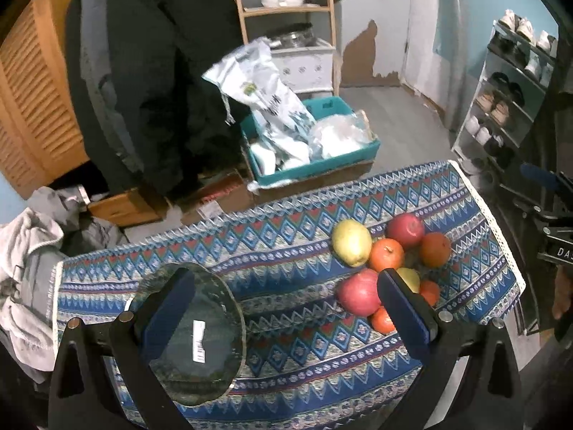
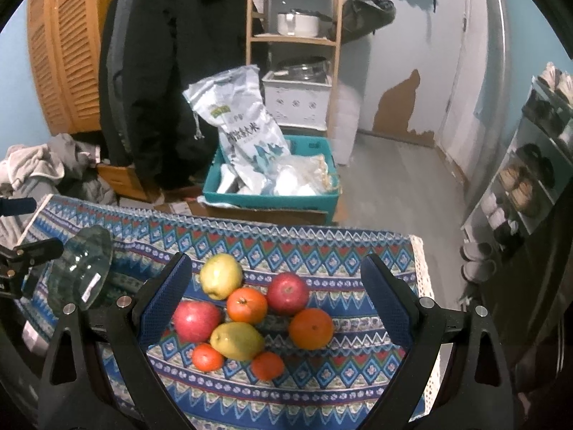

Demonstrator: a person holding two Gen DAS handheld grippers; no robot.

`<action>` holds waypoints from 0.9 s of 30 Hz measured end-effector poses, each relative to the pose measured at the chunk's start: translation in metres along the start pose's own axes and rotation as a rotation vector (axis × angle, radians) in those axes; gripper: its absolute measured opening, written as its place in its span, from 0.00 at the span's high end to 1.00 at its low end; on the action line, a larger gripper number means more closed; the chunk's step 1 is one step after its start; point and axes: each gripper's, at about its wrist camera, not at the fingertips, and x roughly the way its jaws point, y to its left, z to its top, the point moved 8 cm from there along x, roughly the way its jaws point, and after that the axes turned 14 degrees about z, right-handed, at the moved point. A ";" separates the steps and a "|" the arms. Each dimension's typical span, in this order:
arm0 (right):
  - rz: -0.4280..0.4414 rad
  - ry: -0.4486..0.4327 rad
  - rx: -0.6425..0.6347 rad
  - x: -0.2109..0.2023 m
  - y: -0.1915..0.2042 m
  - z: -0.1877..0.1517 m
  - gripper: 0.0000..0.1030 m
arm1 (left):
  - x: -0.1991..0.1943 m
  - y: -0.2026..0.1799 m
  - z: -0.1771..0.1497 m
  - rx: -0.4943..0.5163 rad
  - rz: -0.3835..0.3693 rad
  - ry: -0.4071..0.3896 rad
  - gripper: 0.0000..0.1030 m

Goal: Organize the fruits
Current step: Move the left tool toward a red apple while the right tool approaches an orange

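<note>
A pile of fruit lies on the patterned tablecloth point(image 2: 322, 251): two red apples point(image 2: 287, 293), two yellow-green pears point(image 2: 220, 276), and several oranges point(image 2: 311, 328). The pile also shows at the right of the left wrist view point(image 1: 386, 254). A clear glass bowl point(image 1: 193, 337) with a white barcode label sits on the cloth's left part, also seen tilted in the right wrist view point(image 2: 80, 268). My left gripper point(image 1: 286, 315) is open, its left finger over the bowl, its right finger beside the fruit. My right gripper point(image 2: 275, 308) is open above the fruit pile, straddling it.
Beyond the table's far edge stand a teal crate point(image 2: 272, 197) with a rice bag point(image 2: 243, 122), a wooden shelf point(image 2: 293, 39) and a dark coat point(image 2: 161, 71). A shoe rack point(image 1: 508, 100) stands to the right. Clothes point(image 1: 32, 251) lie at the left.
</note>
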 end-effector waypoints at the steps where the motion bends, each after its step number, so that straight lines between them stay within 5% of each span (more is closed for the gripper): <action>1: 0.000 0.004 0.006 0.001 -0.003 -0.001 0.09 | 0.003 -0.004 0.000 -0.002 -0.012 0.013 0.01; 27: 0.007 0.272 0.124 0.089 -0.074 -0.064 0.09 | 0.118 -0.082 -0.033 0.002 -0.126 0.334 0.01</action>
